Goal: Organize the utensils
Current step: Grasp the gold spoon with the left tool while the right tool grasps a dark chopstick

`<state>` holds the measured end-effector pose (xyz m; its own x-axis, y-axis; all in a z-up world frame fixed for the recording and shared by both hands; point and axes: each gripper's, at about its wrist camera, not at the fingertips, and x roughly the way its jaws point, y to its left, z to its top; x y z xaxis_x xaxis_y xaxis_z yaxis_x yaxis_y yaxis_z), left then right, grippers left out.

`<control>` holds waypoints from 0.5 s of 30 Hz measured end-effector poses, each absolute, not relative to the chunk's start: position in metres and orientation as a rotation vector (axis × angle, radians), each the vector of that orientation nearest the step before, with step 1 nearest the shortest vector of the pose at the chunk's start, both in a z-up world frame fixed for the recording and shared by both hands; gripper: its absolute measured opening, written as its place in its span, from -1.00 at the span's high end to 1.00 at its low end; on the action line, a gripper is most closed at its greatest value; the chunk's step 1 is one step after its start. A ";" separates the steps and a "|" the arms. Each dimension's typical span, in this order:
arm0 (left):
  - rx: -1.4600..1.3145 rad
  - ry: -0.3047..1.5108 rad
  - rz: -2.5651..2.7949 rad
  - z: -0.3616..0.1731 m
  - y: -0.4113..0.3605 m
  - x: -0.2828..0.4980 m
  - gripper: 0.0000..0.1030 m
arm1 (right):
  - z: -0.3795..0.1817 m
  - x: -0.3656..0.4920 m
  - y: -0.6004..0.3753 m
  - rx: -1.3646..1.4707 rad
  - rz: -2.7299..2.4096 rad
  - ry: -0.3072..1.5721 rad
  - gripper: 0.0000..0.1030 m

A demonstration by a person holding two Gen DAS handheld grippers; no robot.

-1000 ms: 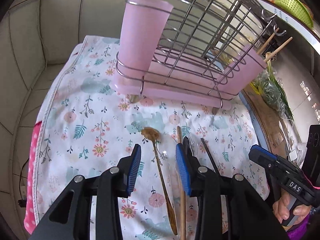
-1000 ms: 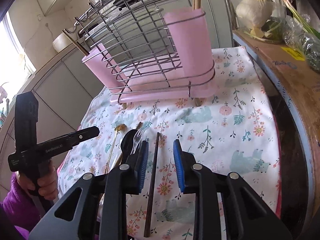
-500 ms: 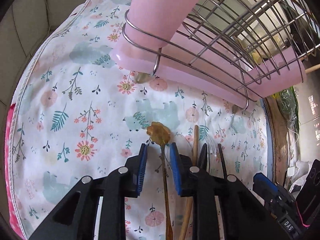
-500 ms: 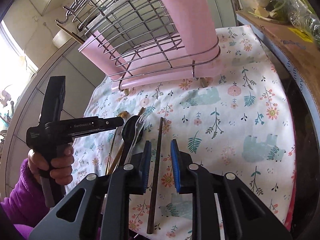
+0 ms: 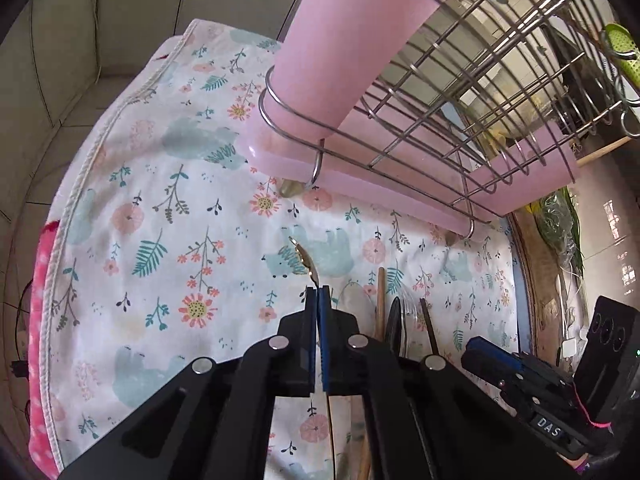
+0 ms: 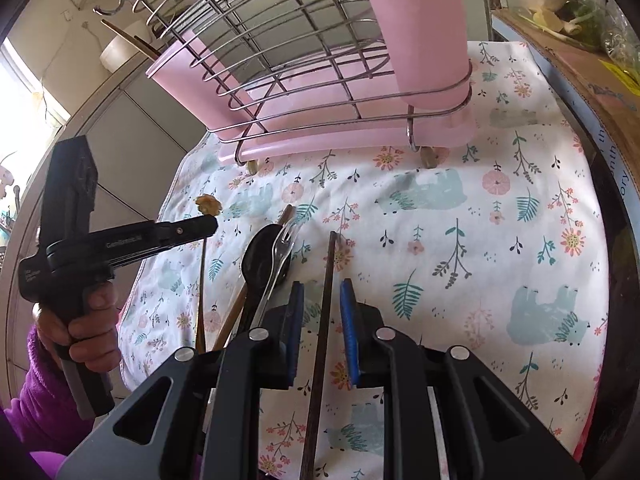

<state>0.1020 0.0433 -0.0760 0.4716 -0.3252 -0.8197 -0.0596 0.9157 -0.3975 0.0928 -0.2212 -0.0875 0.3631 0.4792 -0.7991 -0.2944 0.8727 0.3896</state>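
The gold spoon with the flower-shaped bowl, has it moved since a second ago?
Yes. The gold spoon has turned onto its edge, and its bowl now sits nearer the pink rack, pinched in the left tongs.

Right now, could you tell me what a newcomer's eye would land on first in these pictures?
The pink plastic and steel-wire utensil rack dominates the far end of the floral tablecloth. Nearer, the left tool is shut on the thin gold flower-shaped spoon, while the right tool straddles a dark wooden chopstick without gripping it.
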 end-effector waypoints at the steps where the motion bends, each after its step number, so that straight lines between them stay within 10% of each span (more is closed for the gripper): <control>1: -0.400 1.061 -0.170 -0.072 0.045 0.099 0.99 | -0.088 0.096 -0.218 0.177 0.496 1.100 0.64; 15: -0.372 0.954 -0.202 -0.038 0.048 0.071 0.99 | -0.113 0.121 -0.180 -0.028 0.398 1.166 0.64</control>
<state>0.0709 0.0479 -0.0381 0.5661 -0.3292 -0.7558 0.0054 0.9183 -0.3959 0.1214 -0.1799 -0.1134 0.3326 0.2905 -0.8972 -0.3192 0.9299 0.1827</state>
